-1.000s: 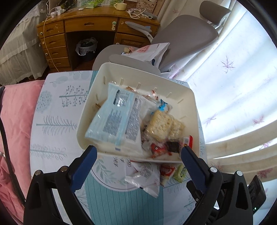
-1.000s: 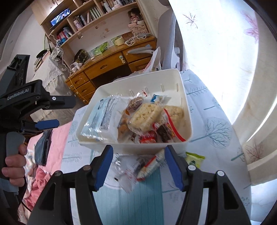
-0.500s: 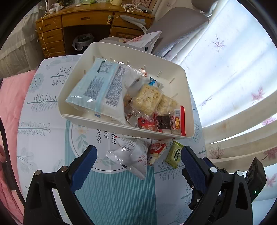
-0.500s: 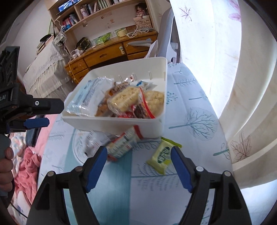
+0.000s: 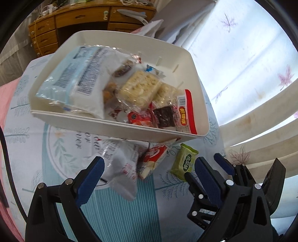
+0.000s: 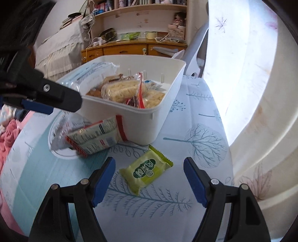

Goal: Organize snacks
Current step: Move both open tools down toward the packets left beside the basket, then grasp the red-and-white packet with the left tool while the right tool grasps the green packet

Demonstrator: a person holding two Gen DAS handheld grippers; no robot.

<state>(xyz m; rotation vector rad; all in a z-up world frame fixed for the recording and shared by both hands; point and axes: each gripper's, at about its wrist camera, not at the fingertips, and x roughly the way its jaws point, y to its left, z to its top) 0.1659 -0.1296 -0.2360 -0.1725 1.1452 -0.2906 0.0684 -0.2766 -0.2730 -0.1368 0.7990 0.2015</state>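
A white basket (image 5: pixel 111 128) (image 6: pixel 141 122) full of wrapped snacks stands on the patterned tablecloth. In front of it lie a crumpled clear-white packet (image 5: pixel 121 167) (image 6: pixel 63 128), a red-and-white packet (image 5: pixel 154 158) (image 6: pixel 96 137) and a green packet (image 5: pixel 184 162) (image 6: pixel 145 171). My left gripper (image 5: pixel 149 167) hangs open over the clear-white and red packets, gripping nothing. My right gripper (image 6: pixel 149 162) is open low over the table. The green packet lies between its blue pads, untouched. The right gripper's fingers (image 5: pixel 223 163) show at the lower right of the left wrist view.
A wooden desk (image 5: pixel 78 16) (image 6: pixel 134 48) and a grey chair (image 6: pixel 197 46) stand beyond the table. A white curtain (image 5: pixel 242 55) (image 6: pixel 242 74) runs along the right. Pink bedding (image 6: pixel 9 134) lies past the table's left edge.
Both grippers have sunk toward the table and the loose packets. The right gripper has rolled, opened wider, and now straddles the green packet. The basket has slid upward in both views.
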